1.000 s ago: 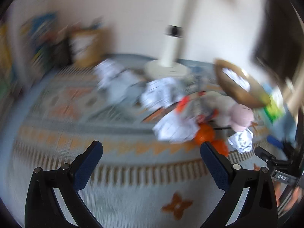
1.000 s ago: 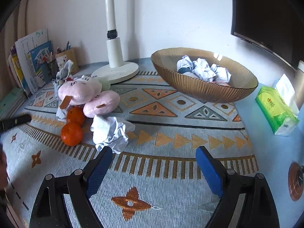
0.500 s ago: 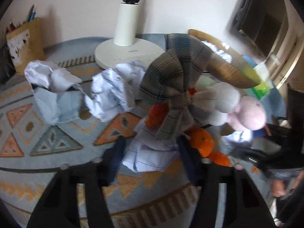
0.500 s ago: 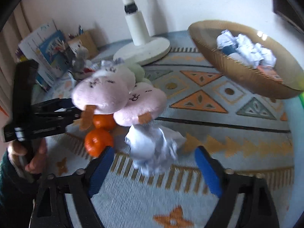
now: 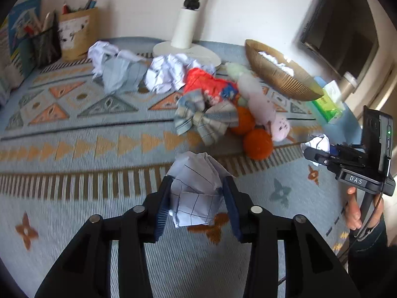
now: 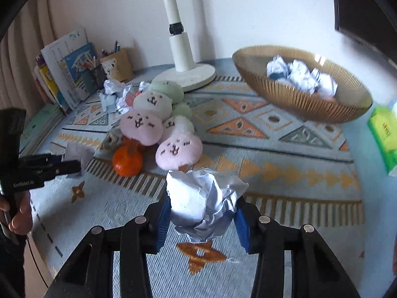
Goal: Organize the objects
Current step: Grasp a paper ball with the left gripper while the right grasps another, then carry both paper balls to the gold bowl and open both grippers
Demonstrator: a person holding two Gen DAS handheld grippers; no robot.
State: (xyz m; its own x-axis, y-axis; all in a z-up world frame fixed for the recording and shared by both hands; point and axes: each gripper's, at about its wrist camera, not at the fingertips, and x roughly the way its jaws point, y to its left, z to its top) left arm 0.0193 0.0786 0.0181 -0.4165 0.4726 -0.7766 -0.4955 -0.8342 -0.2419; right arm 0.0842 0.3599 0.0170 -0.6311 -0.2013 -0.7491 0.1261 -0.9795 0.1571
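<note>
My left gripper [image 5: 198, 188] has its jaws closing, the pads pressing both sides of a crumpled grid-lined paper ball [image 5: 196, 193] just over the patterned rug. My right gripper [image 6: 203, 213] is closing too, its blue pads squeezing a crumpled white paper ball [image 6: 203, 203]. A ribbed brown bowl [image 6: 292, 101] at the back right holds several paper balls. More crumpled paper [image 5: 168, 74] lies near the lamp base. In the left wrist view the right gripper [image 5: 320, 149] shows at the right edge.
Plush toys [image 6: 153, 121], two oranges [image 5: 258, 144], a plaid bow [image 5: 206, 121] and a red packet [image 5: 206, 82] are heaped mid-rug. A white lamp base [image 6: 188, 74], pencil holders [image 5: 77, 34], books [image 6: 67, 67] and a green tissue pack [image 5: 327, 101] line the edges.
Both grippers stood wide open with nothing between them; each has since come down over a paper ball and narrowed onto it.
</note>
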